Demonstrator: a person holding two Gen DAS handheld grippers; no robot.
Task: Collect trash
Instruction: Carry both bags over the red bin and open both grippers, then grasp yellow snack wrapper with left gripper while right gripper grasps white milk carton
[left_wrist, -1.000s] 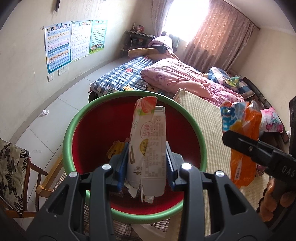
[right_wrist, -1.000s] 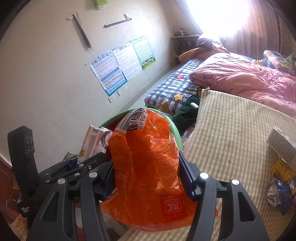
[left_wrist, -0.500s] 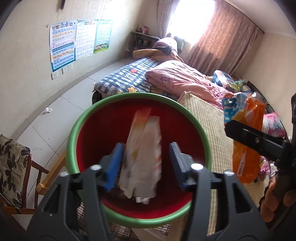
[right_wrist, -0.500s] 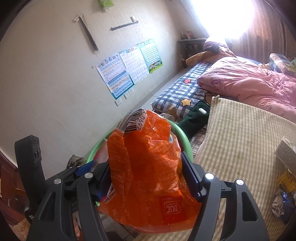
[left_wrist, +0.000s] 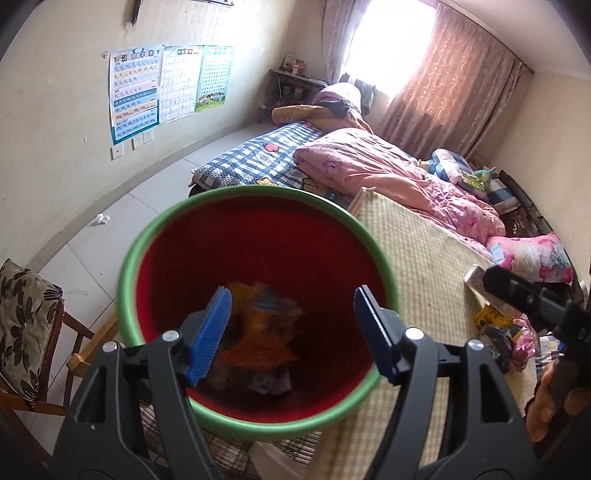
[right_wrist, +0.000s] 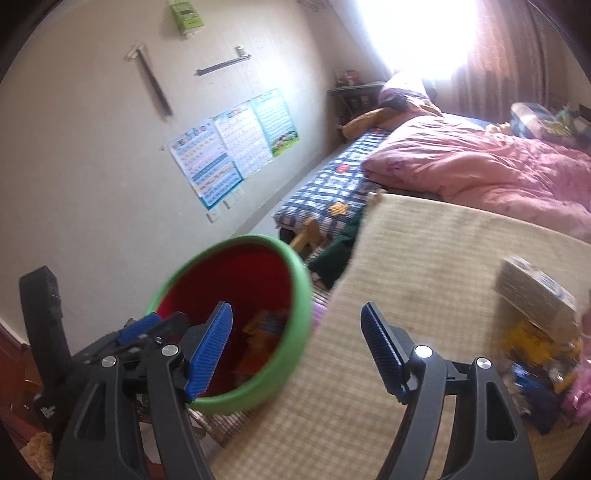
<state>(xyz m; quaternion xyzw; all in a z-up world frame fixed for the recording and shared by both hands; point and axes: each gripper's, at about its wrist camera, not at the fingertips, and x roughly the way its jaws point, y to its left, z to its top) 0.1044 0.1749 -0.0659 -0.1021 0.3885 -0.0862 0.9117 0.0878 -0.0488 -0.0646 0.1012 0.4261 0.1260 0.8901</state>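
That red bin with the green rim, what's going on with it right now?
A person with a gripper in each hand is collecting trash. The left gripper hangs open over the red bin, where an orange wrapper lies among other scraps. The right gripper is also open and empty, over the woven mat. More trash, including a small carton and loose wrappers, waits on the mat.

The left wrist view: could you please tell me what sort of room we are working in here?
Most likely a lived-in bedroom: a bed with a rumpled pink quilt, a curtained window, and learning charts on the wall.
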